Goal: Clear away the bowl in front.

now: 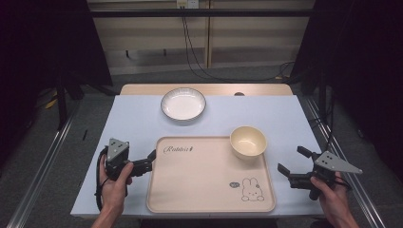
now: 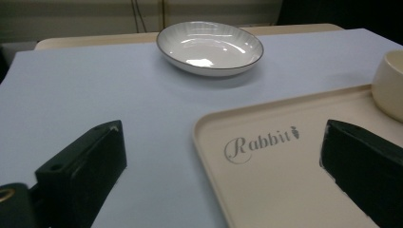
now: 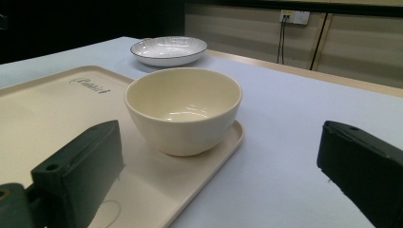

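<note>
On the far right corner of the tray (image 1: pixel 190 190), the cream bowl (image 1: pixel 247 141) is seen ungrasped; both the left gripper (image 1: pixel 151 160) and right gripper (image 1: pixel 292 161) are held apart, nothing yet lifted.

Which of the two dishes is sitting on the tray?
The cream bowl, in the tray's far right corner. The white dark-rimmed plate sits on the table beyond it.

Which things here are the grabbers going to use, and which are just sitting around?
In the job:
- tray, its left rim between the open jaws of the left hand-held gripper
- bowl on the tray's far right corner, which the open right hand-held gripper points toward

Lying about:
- plate, alone at the far side of the table
</note>
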A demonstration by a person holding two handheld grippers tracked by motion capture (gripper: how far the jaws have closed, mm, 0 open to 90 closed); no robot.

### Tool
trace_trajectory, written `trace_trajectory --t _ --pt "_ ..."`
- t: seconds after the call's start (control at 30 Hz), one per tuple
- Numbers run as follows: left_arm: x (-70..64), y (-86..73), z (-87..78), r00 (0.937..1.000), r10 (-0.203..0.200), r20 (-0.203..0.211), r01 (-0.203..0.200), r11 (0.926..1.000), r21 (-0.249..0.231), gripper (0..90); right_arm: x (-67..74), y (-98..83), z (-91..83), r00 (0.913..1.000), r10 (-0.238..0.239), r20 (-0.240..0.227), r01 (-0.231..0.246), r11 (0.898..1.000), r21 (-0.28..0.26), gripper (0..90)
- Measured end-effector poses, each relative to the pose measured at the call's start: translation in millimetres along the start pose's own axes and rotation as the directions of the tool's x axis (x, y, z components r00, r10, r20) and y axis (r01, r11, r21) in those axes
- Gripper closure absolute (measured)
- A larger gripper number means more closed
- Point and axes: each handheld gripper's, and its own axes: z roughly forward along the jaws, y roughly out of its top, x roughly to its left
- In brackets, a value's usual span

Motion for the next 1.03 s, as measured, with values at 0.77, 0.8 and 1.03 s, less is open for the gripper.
trace_trajectory --t 0.77,0.8,1.03 --pt "27.3 -41.2 -56.5 0.9973 -0.029 -0.068 0.028 0.9994 -0.020 1.8 0.3 -1.0 -0.9 1.0000 0.000 0.005 -0.001 1.000 0.010 1.1" --pt "28.5 -41.5 -59.2 0.9974 -0.033 -0.064 0.032 0.9993 -0.020 1.6 0.0 -1.0 -1.1 1.0000 -0.002 0.005 0.001 1.000 0.009 1.1" --pt "30.6 -44.7 -64.6 0.9977 -0.027 -0.062 0.026 0.9992 -0.029 1.5 -0.7 -1.4 -1.8 1.0000 0.000 0.010 0.000 1.000 0.015 0.9"
